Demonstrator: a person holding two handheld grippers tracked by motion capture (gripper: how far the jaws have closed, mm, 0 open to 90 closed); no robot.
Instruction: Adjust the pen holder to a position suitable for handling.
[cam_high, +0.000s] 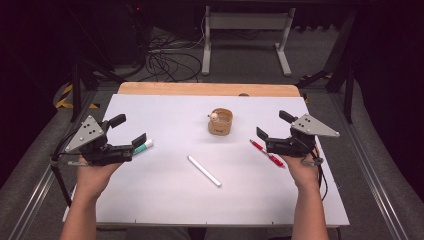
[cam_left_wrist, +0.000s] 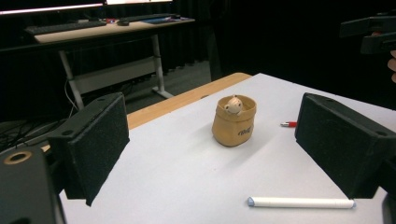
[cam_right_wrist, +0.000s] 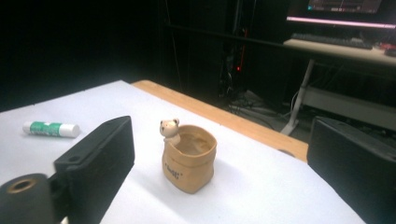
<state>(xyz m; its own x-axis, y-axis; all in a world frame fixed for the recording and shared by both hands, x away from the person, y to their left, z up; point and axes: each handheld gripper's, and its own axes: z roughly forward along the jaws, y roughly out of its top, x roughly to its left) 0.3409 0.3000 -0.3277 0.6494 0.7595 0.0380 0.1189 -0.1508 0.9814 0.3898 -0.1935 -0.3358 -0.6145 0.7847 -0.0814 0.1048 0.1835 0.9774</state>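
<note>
A tan sack-shaped cup (cam_high: 220, 121) with a small bear figure on its rim stands upright at the table's far middle. It appears ahead of both pairs of jaws, cup (cam_left_wrist: 234, 120) and cup (cam_right_wrist: 189, 158). A white pen (cam_high: 204, 171) lies in the middle, a red pen (cam_high: 267, 153) just under my right gripper (cam_high: 274, 125), and a green-and-white glue stick (cam_high: 143, 146) beside my left gripper (cam_high: 129, 130). Both grippers hover open and empty above the table, one at each side. In the left gripper view the white pen (cam_left_wrist: 301, 202) lies near the right jaw.
A white sheet (cam_high: 165, 200) covers the table, with a wooden strip (cam_high: 200, 89) along the far edge. Beyond it stand a desk frame (cam_high: 245, 35) and loose cables (cam_high: 170, 62) on the floor. A desk with a keyboard (cam_right_wrist: 331, 39) shows in the background.
</note>
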